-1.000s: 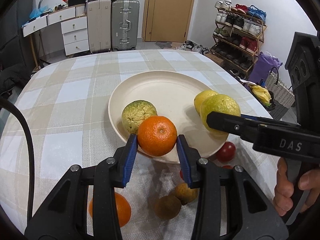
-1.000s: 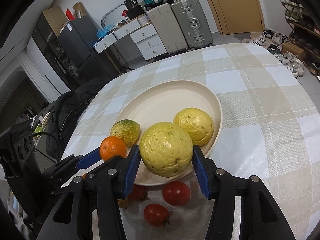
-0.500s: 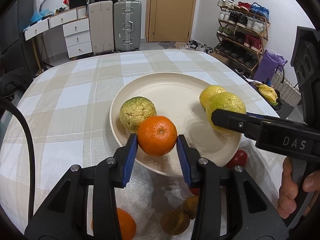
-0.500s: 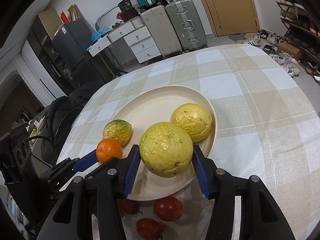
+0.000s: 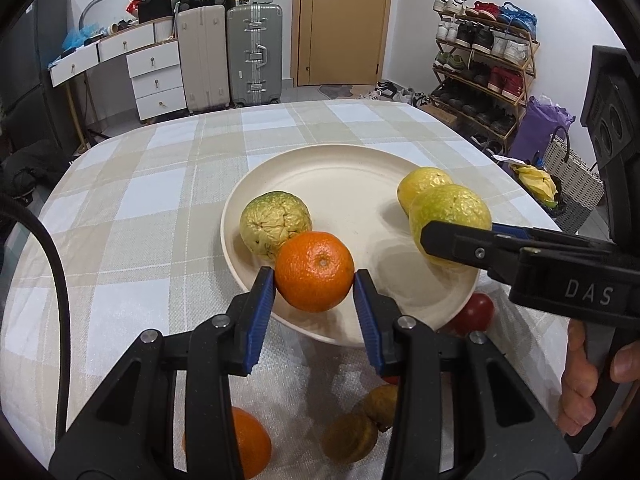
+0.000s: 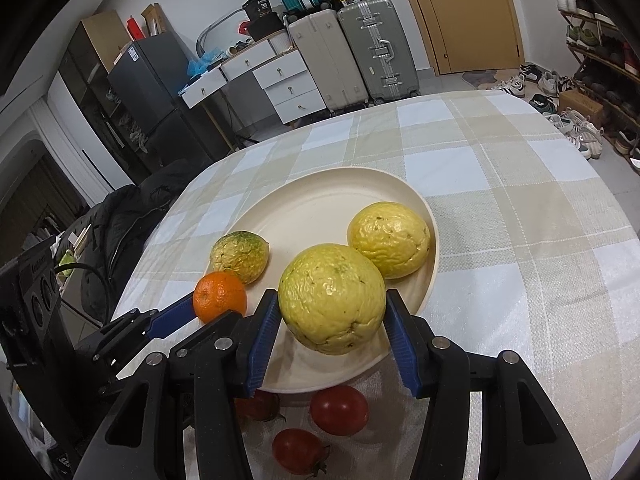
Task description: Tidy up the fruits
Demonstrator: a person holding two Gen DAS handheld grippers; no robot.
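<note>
A cream plate [image 5: 344, 184] [image 6: 304, 216] sits on the checked tablecloth. My left gripper [image 5: 315, 280] is shut on an orange [image 5: 315, 271] [image 6: 219, 297], held over the plate's near rim beside a green-yellow wrinkled fruit [image 5: 275, 220] [image 6: 239, 256]. My right gripper [image 6: 332, 316] is shut on a large yellow wrinkled fruit [image 6: 332, 298] [image 5: 450, 216], held over the plate's near right part, next to another yellow fruit [image 6: 389, 239] [image 5: 424, 184] lying on the plate.
Off the plate near me lie another orange [image 5: 248, 444], two brownish fruits [image 5: 350, 436] and red tomatoes [image 6: 339, 410] [image 5: 472, 312]. Suitcases [image 5: 254, 54], drawers and a shoe rack [image 5: 480, 64] stand beyond the table.
Both grippers have moved forward over the plate with their fruits; the loose fruits on the cloth have slid lower in both views.
</note>
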